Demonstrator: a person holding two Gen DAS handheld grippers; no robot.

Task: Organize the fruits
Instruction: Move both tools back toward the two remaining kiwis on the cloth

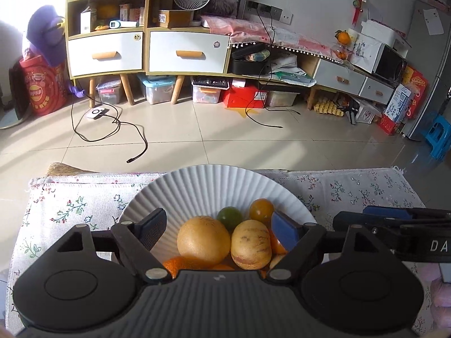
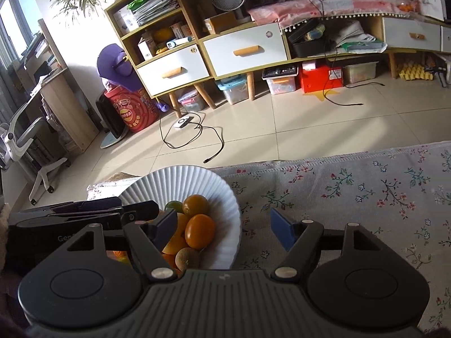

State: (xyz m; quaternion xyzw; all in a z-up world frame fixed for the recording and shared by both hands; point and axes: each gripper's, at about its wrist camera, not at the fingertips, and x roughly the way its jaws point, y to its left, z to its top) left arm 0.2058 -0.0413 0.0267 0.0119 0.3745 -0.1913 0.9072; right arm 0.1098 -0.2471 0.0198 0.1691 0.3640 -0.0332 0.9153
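In the left wrist view the left gripper [image 1: 218, 231] fills the bottom of the frame, its jaws wide apart and pressing on nothing, the fruit showing between them. Just past it, at lower centre, the white ribbed plate [image 1: 197, 186] sits on the floral cloth [image 1: 70, 205] of the tabletop. It holds a large round yellow fruit [image 1: 203, 239], a striped pale melon [image 1: 251, 244] touching its right side, a green tomato [image 1: 229, 216] and an orange tomato [image 1: 261, 210] behind them, and an orange [image 1: 176, 264] at the near edge, partly hidden by the gripper body.

In the right wrist view the right gripper [image 2: 224, 229] is likewise spread, nothing between its pads; its left finger [image 2: 166, 229] stands over the plate, its right over bare cloth. The plate lies at lower left of that frame, and the other gripper's black body shows at the left edge.

Farther off, tiled floor [image 1: 225, 129] with a loose black cable [image 1: 112, 129], then a wooden cabinet [image 1: 146, 50] across the top of the frame.
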